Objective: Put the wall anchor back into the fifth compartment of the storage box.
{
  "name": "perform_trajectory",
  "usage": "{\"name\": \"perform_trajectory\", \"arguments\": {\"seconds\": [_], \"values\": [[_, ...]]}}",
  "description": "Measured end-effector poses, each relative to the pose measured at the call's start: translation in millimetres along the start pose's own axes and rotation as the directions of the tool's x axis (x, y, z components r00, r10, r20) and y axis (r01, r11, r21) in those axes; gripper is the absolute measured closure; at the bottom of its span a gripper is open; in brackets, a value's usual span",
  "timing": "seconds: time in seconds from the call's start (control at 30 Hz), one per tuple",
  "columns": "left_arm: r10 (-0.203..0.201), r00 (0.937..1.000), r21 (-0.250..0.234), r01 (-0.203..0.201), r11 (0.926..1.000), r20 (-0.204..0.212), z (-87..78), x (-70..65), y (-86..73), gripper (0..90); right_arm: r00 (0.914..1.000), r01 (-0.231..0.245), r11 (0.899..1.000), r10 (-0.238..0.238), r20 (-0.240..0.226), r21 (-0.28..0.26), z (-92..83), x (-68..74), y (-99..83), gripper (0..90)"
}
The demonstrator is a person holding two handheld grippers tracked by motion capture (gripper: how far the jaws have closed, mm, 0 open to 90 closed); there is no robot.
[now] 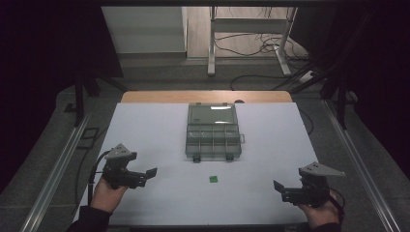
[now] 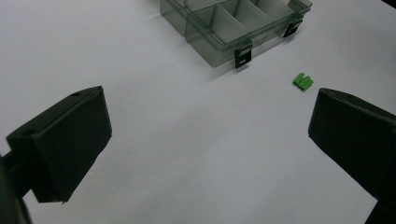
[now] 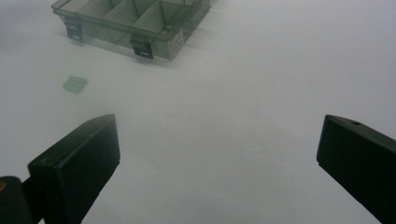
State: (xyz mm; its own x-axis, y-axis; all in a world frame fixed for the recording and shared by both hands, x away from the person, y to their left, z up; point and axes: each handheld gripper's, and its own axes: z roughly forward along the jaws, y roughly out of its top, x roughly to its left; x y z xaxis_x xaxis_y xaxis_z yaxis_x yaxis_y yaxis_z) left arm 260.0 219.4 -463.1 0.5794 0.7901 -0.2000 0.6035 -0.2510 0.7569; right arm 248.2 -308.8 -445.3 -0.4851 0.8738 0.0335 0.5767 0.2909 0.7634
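White paper covers the big table (image 1: 145,140), and it takes up most of the middle of the high view. Next in size is the clear plastic box (image 1: 213,132) with little rooms inside, sitting in the middle of the frame with its lid flipped back toward the top. Its rooms look empty, as far as I can tell.

Down in the lower left of the high view is the left gripper (image 1: 151,172), held in a hand. Its jaws are spread wide with nothing between them. In the lower right is the right gripper (image 1: 278,185), and its jaws are spread wide too, holding nothing.

Smallest of all is the green piece (image 1: 213,179) (it looks like a tiny ribbed block). It lies flat on the paper just below the box, between the two grippers and well apart from both. In the left gripper view it sits at the upper right (image 2: 302,81); in the right gripper view it sits at the upper left (image 3: 74,84).

I think the job now is to reach for that green piece. To do it well, one gripper should come in slow and low, keep its jaws wide, put one jaw on each side of the piece, then squeeze softly so it does not skid away.
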Motion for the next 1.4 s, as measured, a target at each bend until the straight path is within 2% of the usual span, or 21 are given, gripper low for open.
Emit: {"name": "perform_trajectory", "arguments": {"seconds": [0.23, 0.83, 1.17, 1.4], "values": [[0.015, 0.9993, 0.025, -0.015, 0.9996, 0.035, 13.3, -5.1, 9.5, 0.0, 1.0, -0.002, 1.0, 0.002, 0.0, 0.0, 0.0, -0.1, 0.0, 0.0], [0.059, 0.9958, 0.062, -0.063, 0.9961, 0.07, 40.4, -18.3, 34.0, 0.0, 1.0, -0.003, 1.0, 0.003, -0.003, 0.002, 0.4, -0.4, 0.1, 0.0], [0.133, 0.9878, 0.107, -0.141, 0.9842, 0.081, 61.3, -28.3, 44.2, 0.0, 1.0, -0.002, 1.0, 0.002, -0.006, 0.002, 0.6, -0.7, 0.1, 0.0], [0.151, 0.9835, 0.128, -0.163, 0.9782, 0.1, 73.8, -35.7, 50.3, 0.0, 0.9999, 0.004, 1.0, -0.004, -0.01, 0.005, 0.9, -0.6, 0.2, 0.0]]}}
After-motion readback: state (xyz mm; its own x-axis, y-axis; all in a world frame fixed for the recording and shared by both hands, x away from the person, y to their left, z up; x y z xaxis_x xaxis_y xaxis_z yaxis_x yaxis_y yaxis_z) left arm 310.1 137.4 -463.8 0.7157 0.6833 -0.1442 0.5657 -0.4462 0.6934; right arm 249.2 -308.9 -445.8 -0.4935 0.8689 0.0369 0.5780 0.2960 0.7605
